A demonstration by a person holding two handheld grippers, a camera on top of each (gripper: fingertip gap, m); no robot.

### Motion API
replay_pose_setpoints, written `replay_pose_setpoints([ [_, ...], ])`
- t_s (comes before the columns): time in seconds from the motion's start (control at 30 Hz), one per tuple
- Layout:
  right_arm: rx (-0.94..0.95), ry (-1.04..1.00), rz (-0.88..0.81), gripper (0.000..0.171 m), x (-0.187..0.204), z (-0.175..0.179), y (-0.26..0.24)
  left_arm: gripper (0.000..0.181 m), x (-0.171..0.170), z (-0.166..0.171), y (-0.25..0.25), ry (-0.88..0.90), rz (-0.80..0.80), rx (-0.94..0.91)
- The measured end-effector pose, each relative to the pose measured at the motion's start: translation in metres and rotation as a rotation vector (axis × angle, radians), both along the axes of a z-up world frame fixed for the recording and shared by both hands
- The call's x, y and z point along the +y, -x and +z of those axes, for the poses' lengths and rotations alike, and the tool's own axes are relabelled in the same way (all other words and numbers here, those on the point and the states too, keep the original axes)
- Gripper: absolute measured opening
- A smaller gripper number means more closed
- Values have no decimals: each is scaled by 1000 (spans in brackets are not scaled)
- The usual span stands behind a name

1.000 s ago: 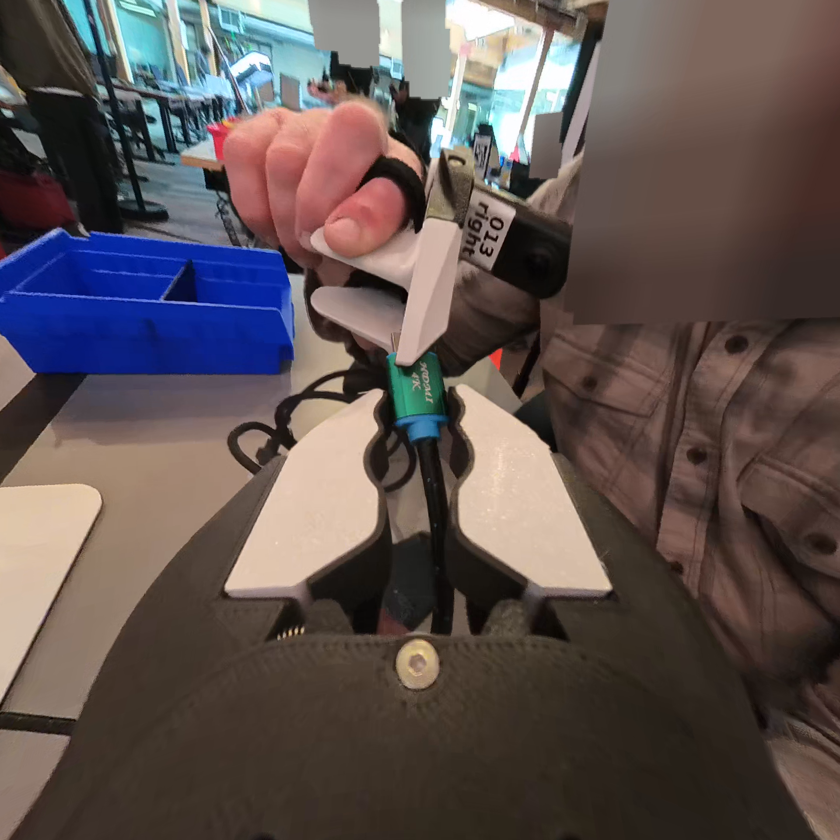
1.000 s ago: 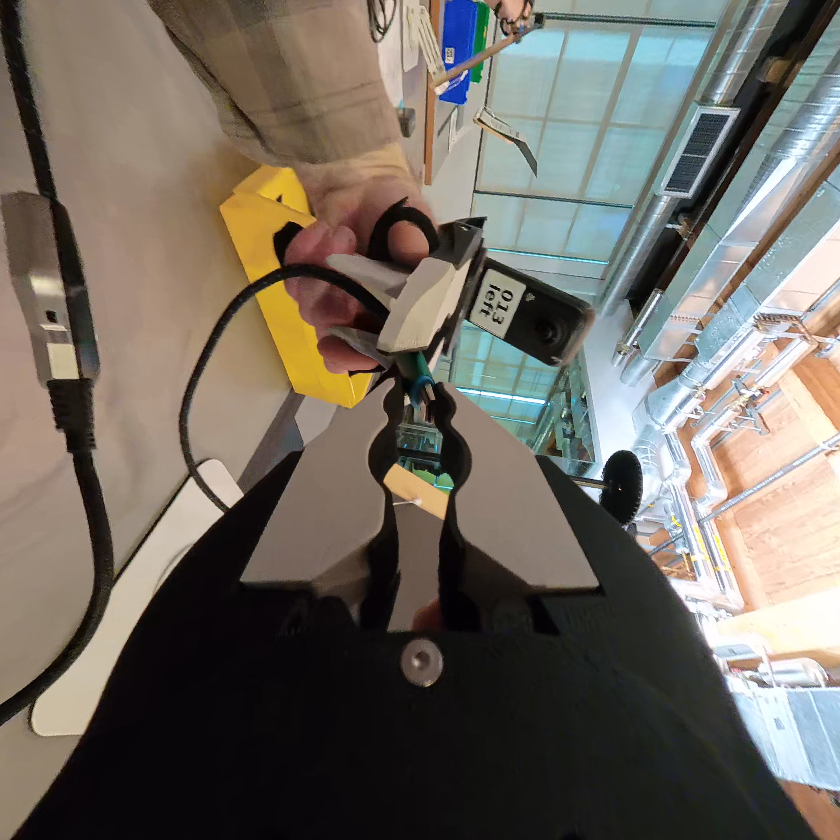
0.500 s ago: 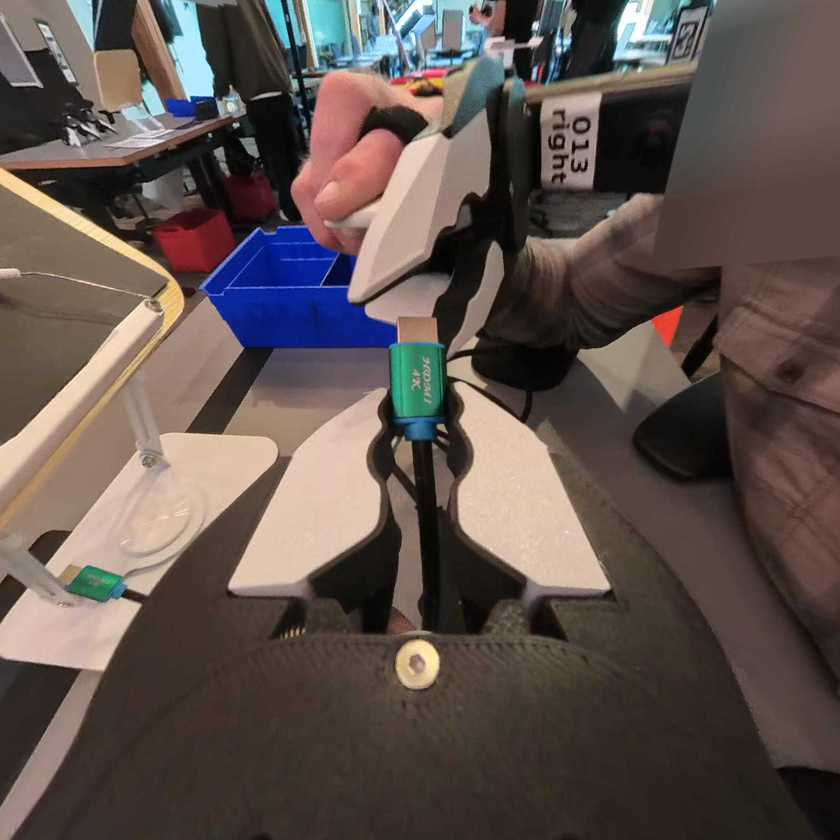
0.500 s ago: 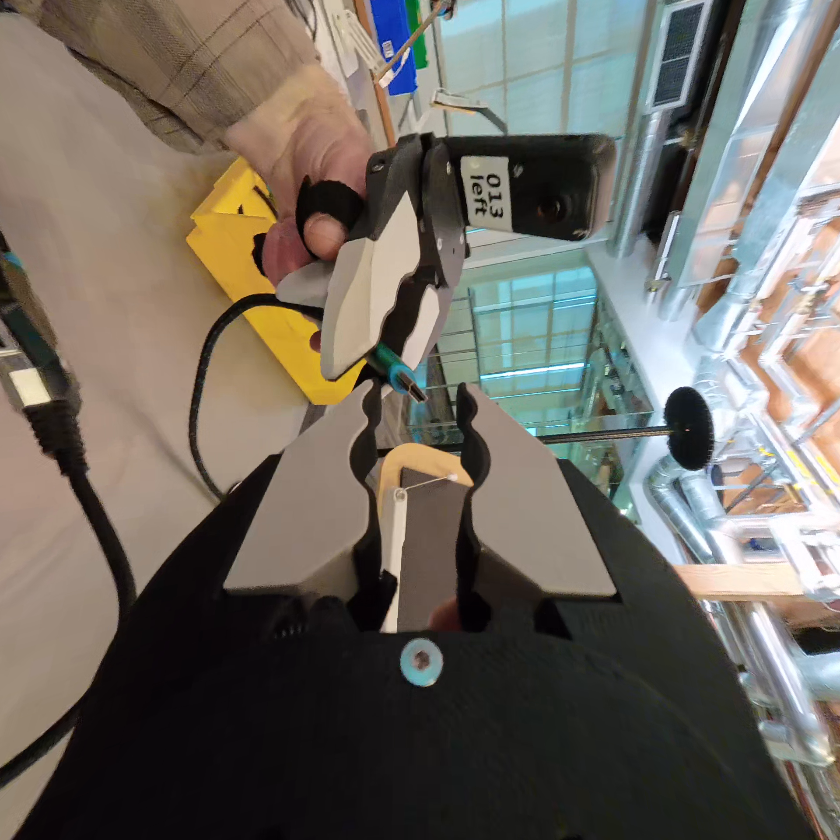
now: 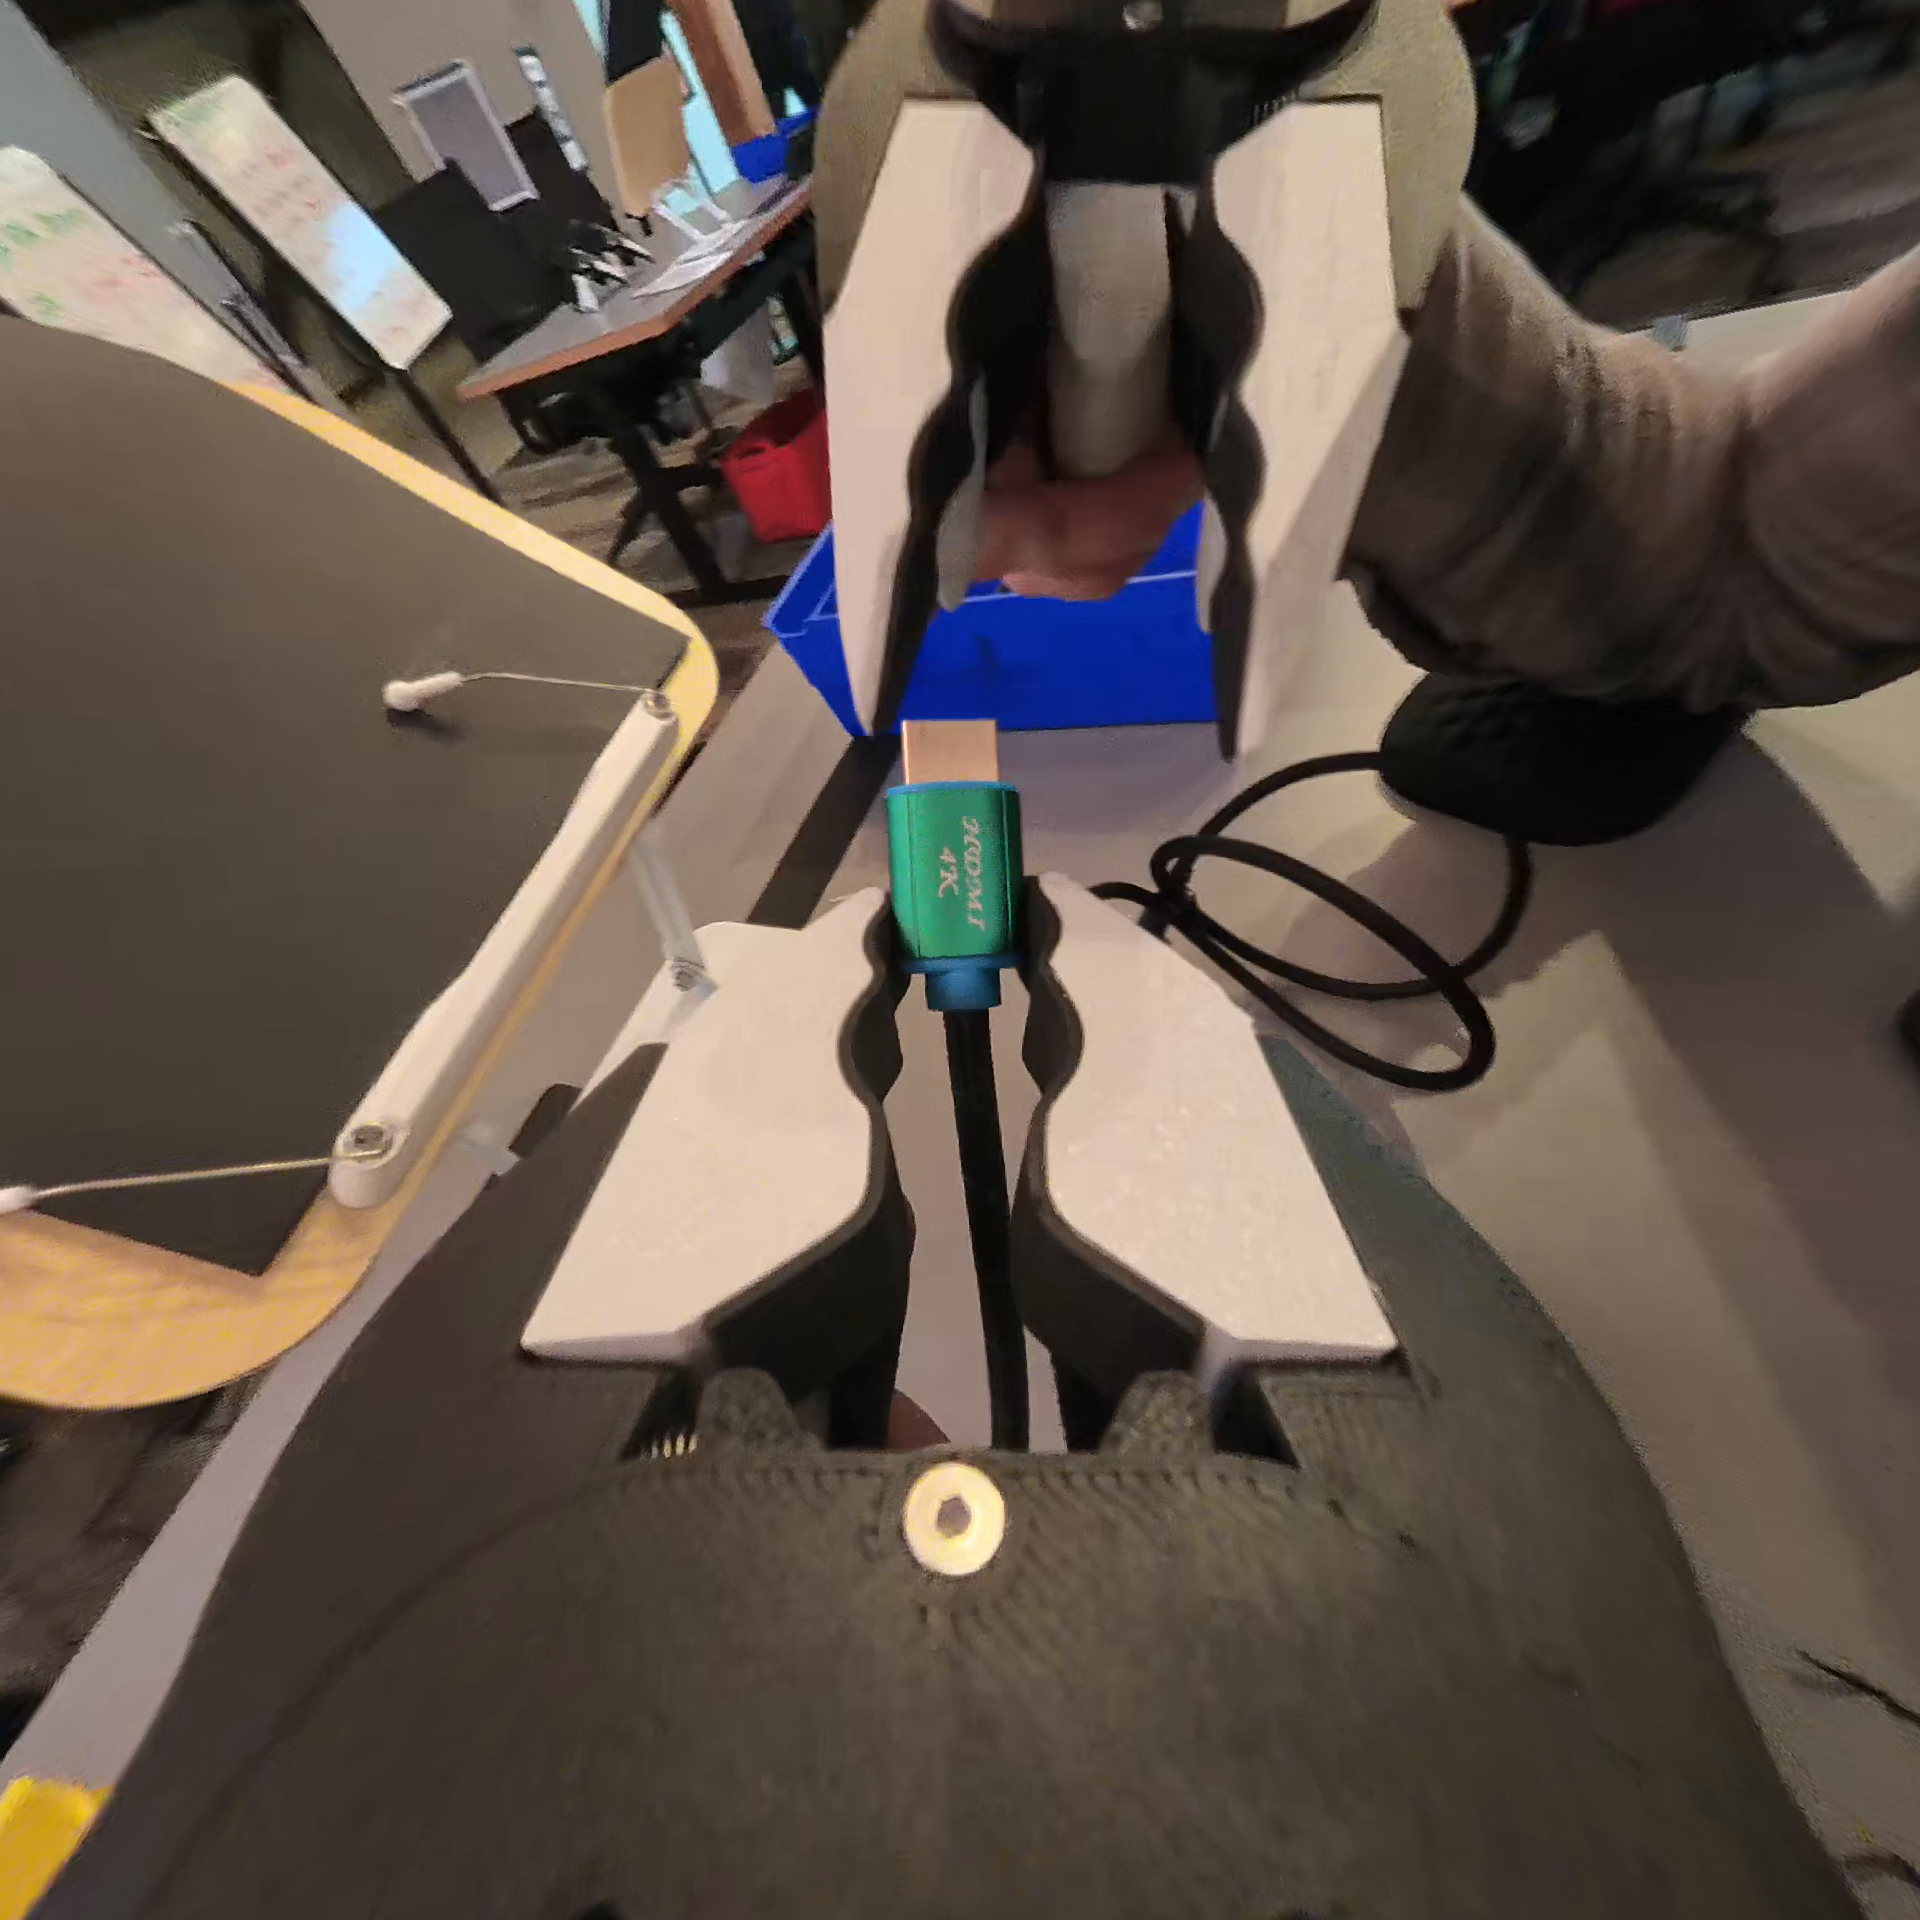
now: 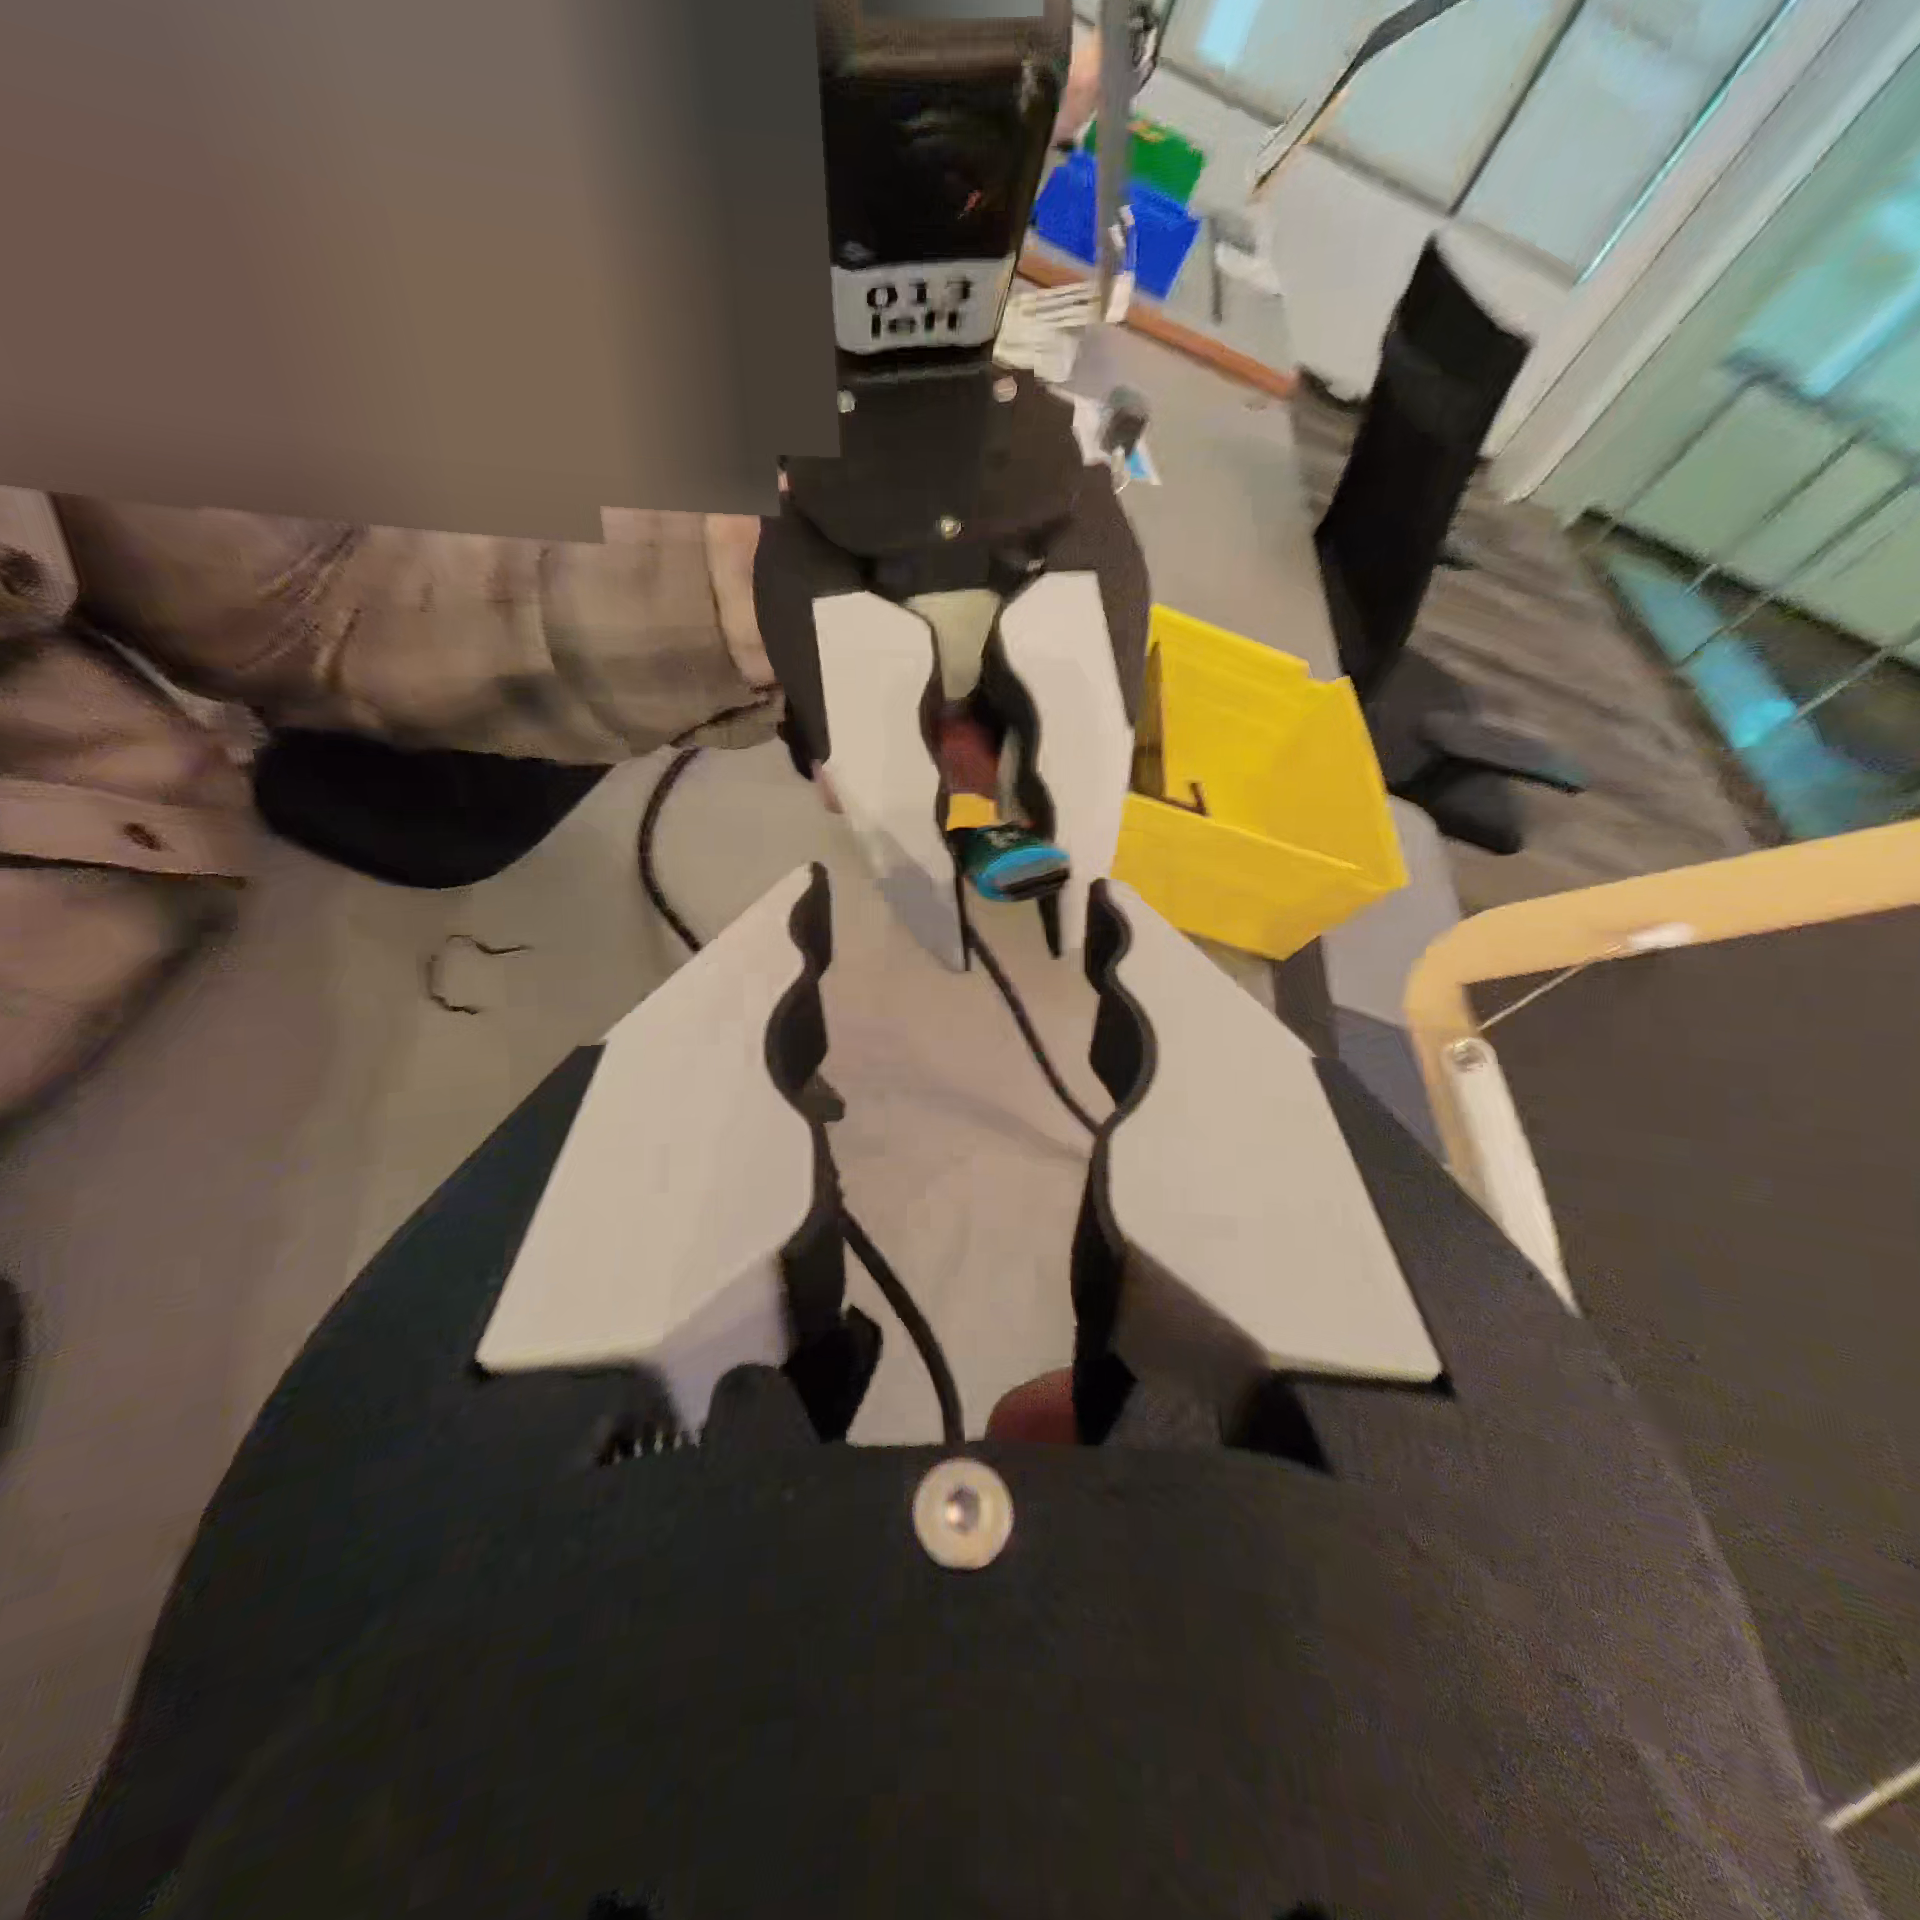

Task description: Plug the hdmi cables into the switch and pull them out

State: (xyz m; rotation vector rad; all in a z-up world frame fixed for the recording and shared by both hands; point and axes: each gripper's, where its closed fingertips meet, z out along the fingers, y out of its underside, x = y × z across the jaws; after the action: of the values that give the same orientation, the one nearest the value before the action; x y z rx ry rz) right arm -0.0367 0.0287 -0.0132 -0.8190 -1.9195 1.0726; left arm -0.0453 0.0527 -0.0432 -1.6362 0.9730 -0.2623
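My left gripper [image 5: 954, 914] is shut on a green HDMI plug [image 5: 951, 873]. The plug's metal tip points forward and its black cable runs back between the fingers. My right gripper [image 5: 1049, 732] faces it head on, open and empty, with its fingertips either side of the plug's tip and apart from it. In the right wrist view my right gripper [image 6: 956, 883] stands open in front of the left gripper [image 6: 1003, 951], which holds the green plug [image 6: 1013, 862]. No switch is in view.
A black board with a wooden rim [image 5: 260, 727] stands at the left of the left wrist view and at the right of the right wrist view [image 6: 1714, 1143]. A blue bin [image 5: 997, 655], a yellow bin [image 6: 1247, 831] and a coiled black cable [image 5: 1340, 956] are on the grey table.
My right gripper was closed at the plug's tip; it has let go, opened and turned to face the left gripper head on. My left gripper kept its hold on the plug.
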Motion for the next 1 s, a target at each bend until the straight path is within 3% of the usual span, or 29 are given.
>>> replay_pose_setpoints([
  [0.1,-72,40,-24,52,1,-9,3,20,5,7,1,-69,73,62],
  [0.37,-42,186,-44,20,7,3,8,17,18,12,8,-271,288,362],
  [0.63,-74,245,-137,14,19,-7,23,14,34,16,21,-442,486,572],
  [0.83,8,329,-114,13,23,3,31,14,40,31,32,-591,613,609],
  [1.0,65,320,-26,13,19,4,31,15,37,31,28,-597,544,568],
])
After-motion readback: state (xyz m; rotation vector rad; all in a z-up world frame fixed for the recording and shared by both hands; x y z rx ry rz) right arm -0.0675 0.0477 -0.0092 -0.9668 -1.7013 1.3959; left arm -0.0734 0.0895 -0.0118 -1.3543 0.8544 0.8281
